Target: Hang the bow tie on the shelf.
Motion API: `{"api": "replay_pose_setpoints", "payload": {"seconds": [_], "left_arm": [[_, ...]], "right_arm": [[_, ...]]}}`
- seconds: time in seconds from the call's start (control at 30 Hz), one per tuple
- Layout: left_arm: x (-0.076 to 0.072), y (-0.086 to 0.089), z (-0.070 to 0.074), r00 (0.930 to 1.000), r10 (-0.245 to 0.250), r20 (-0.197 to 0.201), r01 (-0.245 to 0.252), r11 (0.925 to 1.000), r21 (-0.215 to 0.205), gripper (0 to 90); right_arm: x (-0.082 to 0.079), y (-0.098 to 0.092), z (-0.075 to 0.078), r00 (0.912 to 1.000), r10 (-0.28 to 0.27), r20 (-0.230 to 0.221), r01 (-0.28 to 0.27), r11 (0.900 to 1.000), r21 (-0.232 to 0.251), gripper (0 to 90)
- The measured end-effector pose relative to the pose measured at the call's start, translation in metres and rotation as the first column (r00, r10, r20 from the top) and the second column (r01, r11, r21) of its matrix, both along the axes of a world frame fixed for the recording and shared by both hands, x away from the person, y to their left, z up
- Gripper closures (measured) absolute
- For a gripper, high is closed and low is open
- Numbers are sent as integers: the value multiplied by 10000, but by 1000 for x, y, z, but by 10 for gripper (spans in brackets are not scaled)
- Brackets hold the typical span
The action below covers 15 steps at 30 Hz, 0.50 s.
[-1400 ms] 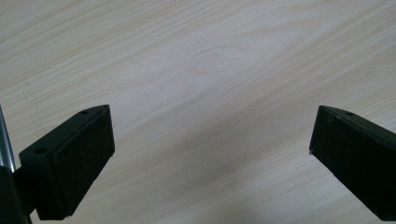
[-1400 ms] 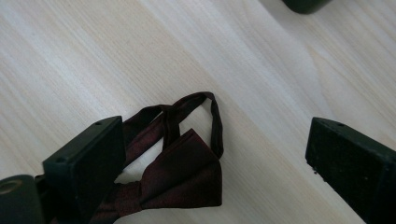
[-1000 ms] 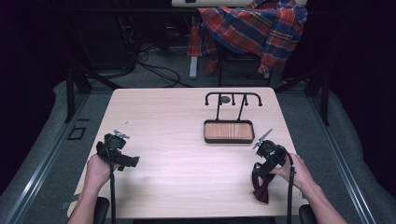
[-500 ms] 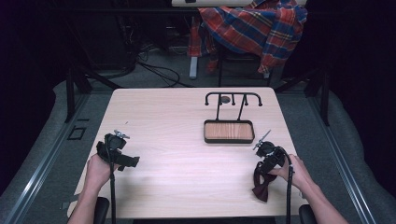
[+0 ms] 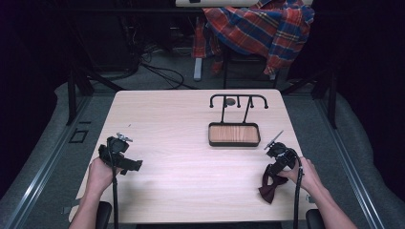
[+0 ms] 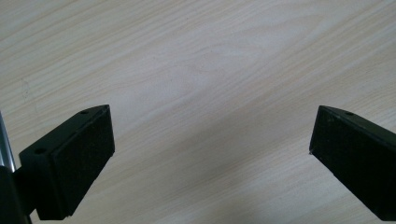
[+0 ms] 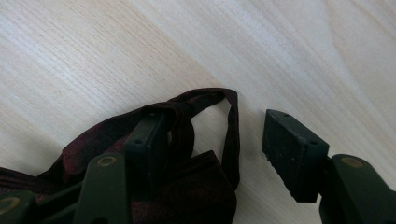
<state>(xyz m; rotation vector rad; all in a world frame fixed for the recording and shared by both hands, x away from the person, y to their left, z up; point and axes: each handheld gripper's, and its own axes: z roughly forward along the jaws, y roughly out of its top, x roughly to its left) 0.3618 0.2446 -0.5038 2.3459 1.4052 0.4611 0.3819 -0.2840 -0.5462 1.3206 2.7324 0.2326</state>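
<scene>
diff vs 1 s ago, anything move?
The right gripper edged down onto the dark red bow tie; its jaws closed, then just reopened slightly, straddling the strap, pads not pressing. Left gripper, stand with wooden tray and table unchanged.

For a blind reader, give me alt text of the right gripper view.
The right gripper has its fingers open astride the strap loop of a dark red bow tie, which lies on a pale wooden table.
</scene>
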Motion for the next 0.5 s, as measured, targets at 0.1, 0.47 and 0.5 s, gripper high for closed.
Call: {"api": "replay_pose_setpoints", "payload": {"seconds": [0.1,0.47,0.5], "left_arm": [[0,0,0,10000,-9,14,9,10000,10,1],[0,0,0,10000,-32,-5,32,10000,55,1],[0,0,0,10000,-16,14,16,10000,35,1]], "right_arm": [[1,-2,2,9997,46,-252,-43,9999,118,505],[2,-4,6,9991,187,-378,-183,9998,124,857],[2,-4,6,9991,187,-378,-183,9998,124,857]]}}
